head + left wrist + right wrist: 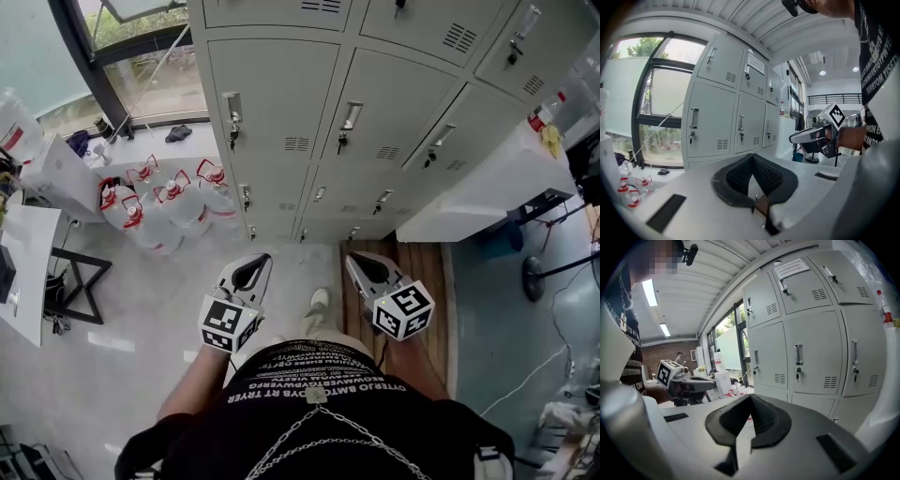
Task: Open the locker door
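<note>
A bank of pale grey lockers [281, 94] fills the top of the head view, all doors closed, each with a vertical handle [232, 111] and a small lock under it. My left gripper [246, 274] and right gripper [367, 270] are held low in front of the person's body, side by side, well short of the lockers. Both are shut with nothing between the jaws. In the left gripper view the left gripper [752, 158] points toward the lockers [712, 119], and the right gripper [813, 136] shows beside it. The right gripper [751, 398] faces the locker doors [806, 355] in its own view.
Several large water bottles with red caps [159, 202] stand on the floor left of the lockers, by a window. A white table [497, 183] juts out at the right, with a fan stand [534, 277] beyond it. Another white table [23, 253] is at the far left.
</note>
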Demonstrator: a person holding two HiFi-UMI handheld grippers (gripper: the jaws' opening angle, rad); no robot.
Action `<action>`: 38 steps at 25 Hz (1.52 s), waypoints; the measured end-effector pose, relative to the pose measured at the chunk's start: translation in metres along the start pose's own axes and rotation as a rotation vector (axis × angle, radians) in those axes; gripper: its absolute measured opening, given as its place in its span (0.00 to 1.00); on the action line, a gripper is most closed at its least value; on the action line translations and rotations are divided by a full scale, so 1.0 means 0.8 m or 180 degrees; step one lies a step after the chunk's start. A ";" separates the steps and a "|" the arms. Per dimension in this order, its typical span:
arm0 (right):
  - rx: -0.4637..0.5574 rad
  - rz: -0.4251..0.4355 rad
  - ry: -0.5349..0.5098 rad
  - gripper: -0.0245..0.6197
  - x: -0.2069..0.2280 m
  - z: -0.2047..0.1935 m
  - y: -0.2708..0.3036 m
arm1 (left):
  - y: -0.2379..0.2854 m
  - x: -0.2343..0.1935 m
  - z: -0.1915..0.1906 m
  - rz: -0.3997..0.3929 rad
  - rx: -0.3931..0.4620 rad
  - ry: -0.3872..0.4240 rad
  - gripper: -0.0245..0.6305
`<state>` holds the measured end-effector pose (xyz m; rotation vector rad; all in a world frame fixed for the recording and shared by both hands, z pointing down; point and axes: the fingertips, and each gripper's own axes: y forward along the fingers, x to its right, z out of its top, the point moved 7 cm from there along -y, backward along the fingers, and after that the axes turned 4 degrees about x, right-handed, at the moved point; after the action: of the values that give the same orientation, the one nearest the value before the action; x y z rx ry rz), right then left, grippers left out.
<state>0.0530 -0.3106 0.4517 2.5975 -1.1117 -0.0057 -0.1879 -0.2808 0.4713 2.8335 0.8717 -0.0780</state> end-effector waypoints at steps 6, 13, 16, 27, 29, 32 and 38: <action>0.0085 0.0036 -0.0085 0.03 0.066 0.036 0.042 | 0.053 -0.027 0.018 0.0097 0.0024 0.0039 0.04; 0.0147 0.0077 -0.0064 0.03 0.144 0.063 0.082 | 0.121 -0.045 0.043 0.0160 0.0000 0.0102 0.04; 0.0145 0.0132 -0.0053 0.03 0.172 0.072 0.100 | 0.144 -0.052 0.051 0.0240 -0.0011 0.0083 0.04; 0.0340 0.0421 -0.0255 0.03 0.243 0.133 0.177 | 0.190 -0.065 0.058 0.0654 -0.0104 0.0050 0.04; 0.0394 0.0461 -0.0290 0.04 0.248 0.142 0.187 | 0.192 -0.066 0.059 0.0745 -0.0115 0.0041 0.04; 0.0432 0.0583 -0.0314 0.18 0.254 0.152 0.200 | 0.198 -0.064 0.060 0.0850 -0.0117 0.0030 0.04; 0.0395 0.0618 -0.0268 0.23 0.265 0.160 0.225 | 0.206 -0.055 0.057 0.1000 -0.0170 0.0061 0.04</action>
<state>0.0582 -0.6136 0.4071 2.6053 -1.4329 -0.0023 -0.1316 -0.4471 0.4555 2.8846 0.4160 0.0140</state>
